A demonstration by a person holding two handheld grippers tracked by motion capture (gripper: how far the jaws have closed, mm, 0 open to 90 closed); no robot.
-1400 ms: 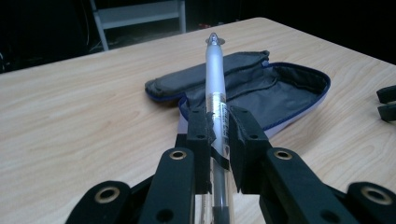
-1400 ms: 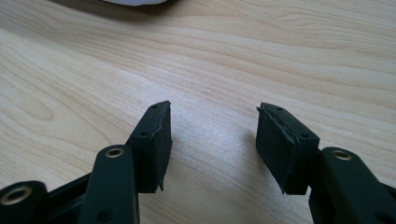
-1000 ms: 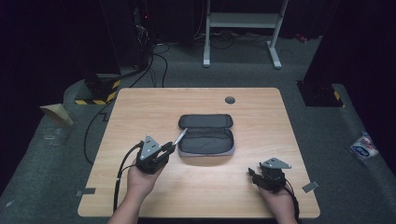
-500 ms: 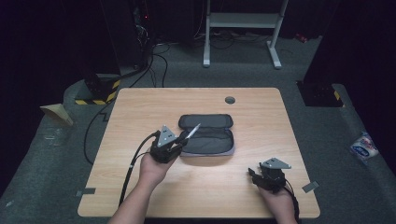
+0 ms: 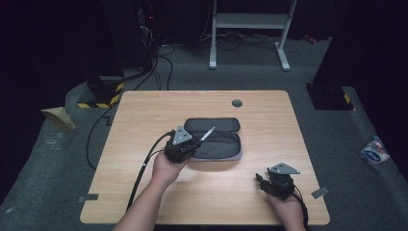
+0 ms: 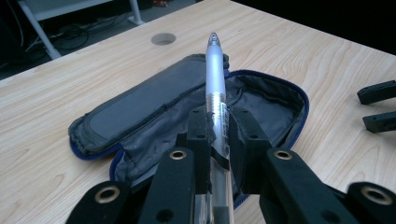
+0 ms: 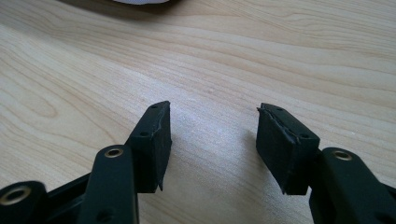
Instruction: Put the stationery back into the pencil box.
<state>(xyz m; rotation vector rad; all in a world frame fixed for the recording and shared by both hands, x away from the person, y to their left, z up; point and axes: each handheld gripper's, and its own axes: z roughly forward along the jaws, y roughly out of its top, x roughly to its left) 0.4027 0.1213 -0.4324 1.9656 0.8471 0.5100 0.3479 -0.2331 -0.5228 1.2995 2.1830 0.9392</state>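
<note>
Left gripper (image 5: 192, 143) moved in from desk's (image 5: 144, 115) left, fingers clamped on pen (image 6: 215, 84), now above open case (image 5: 216, 139). Likely next: drop pen inside. Right gripper (image 7: 212, 144) idle, fingers apart.

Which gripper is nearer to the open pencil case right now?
Left. The left gripper is at the pencil case's near-left edge, holding a pen that reaches over the open case. The right gripper rests open on the bare table, well toward the person's right.
</note>
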